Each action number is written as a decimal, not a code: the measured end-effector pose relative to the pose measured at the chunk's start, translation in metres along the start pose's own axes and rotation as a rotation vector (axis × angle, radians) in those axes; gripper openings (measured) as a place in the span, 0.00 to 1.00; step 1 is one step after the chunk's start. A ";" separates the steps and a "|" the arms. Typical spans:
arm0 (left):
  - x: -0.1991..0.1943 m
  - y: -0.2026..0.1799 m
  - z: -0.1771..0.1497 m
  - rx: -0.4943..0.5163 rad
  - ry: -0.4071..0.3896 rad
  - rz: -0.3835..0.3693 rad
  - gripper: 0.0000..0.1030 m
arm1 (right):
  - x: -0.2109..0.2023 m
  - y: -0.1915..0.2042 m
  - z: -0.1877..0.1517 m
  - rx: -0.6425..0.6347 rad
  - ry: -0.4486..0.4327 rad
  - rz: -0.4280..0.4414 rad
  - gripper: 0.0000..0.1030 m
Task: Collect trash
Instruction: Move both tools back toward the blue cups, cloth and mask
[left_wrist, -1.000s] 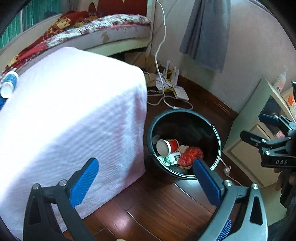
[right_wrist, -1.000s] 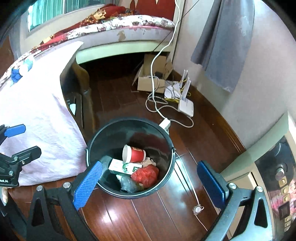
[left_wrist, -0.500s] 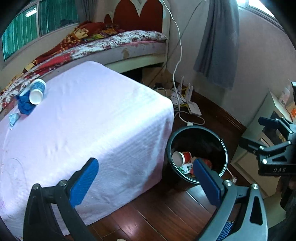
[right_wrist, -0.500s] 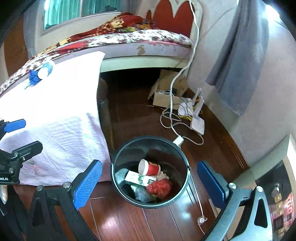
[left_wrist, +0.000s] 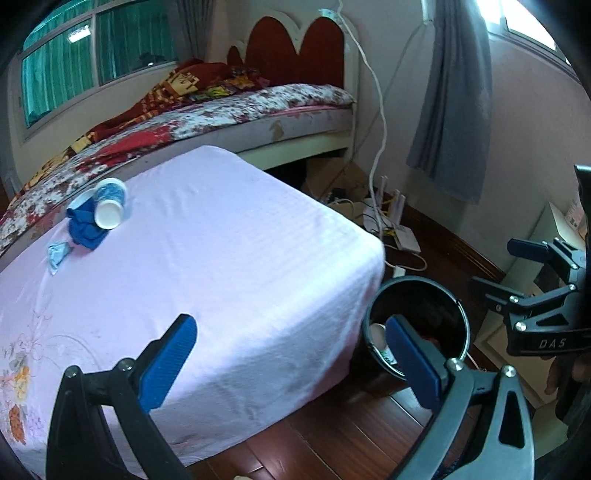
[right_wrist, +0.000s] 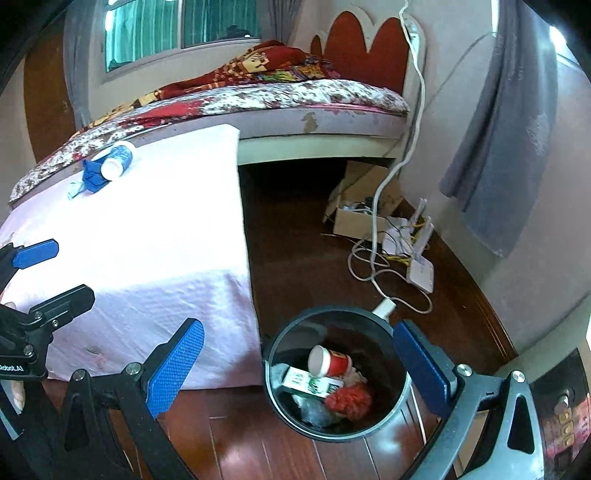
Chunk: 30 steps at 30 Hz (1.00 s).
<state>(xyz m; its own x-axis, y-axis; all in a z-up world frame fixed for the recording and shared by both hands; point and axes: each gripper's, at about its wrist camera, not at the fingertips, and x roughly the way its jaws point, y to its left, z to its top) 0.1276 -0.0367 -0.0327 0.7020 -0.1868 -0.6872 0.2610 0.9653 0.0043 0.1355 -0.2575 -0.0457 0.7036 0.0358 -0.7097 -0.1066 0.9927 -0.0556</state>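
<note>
A black trash bin (right_wrist: 334, 432) stands on the floor beside the pink-covered table (left_wrist: 229, 280); it also shows in the left wrist view (left_wrist: 458, 314). It holds a red paper cup (right_wrist: 330, 363), a green-white carton (right_wrist: 312, 382) and a red crumpled wrapper (right_wrist: 351, 398). On the table's far left lie a blue-white paper cup (left_wrist: 109, 208), a crumpled blue rag (left_wrist: 83, 230) and a small pale blue scrap (left_wrist: 57, 254). My left gripper (left_wrist: 291, 365) is open and empty above the table's near corner. My right gripper (right_wrist: 299, 369) is open and empty above the bin.
A bed (left_wrist: 221, 110) with a red headboard stands behind the table. A cardboard box (right_wrist: 364, 214), a white router (right_wrist: 421, 266) and cables lie on the wooden floor by the wall. A grey curtain (left_wrist: 450, 110) hangs at right. A cabinet (left_wrist: 532, 266) stands at far right.
Both grippers have risen and pulled back from the bin. The table top with the blue cup and rag has come into fuller view. Both stay open.
</note>
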 end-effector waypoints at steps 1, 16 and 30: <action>-0.001 0.005 0.001 -0.007 -0.004 0.008 0.99 | 0.001 0.005 0.003 -0.005 -0.002 0.009 1.00; -0.014 0.095 -0.011 -0.128 -0.022 0.134 0.99 | 0.030 0.098 0.047 -0.092 -0.023 0.146 1.00; -0.022 0.178 -0.027 -0.215 -0.011 0.260 0.99 | 0.053 0.177 0.069 -0.160 -0.024 0.238 1.00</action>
<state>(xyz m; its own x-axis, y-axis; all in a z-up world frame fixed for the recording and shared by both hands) 0.1409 0.1443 -0.0363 0.7345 0.0696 -0.6751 -0.0725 0.9971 0.0239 0.2026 -0.0723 -0.0447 0.6620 0.2703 -0.6990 -0.3792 0.9253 -0.0014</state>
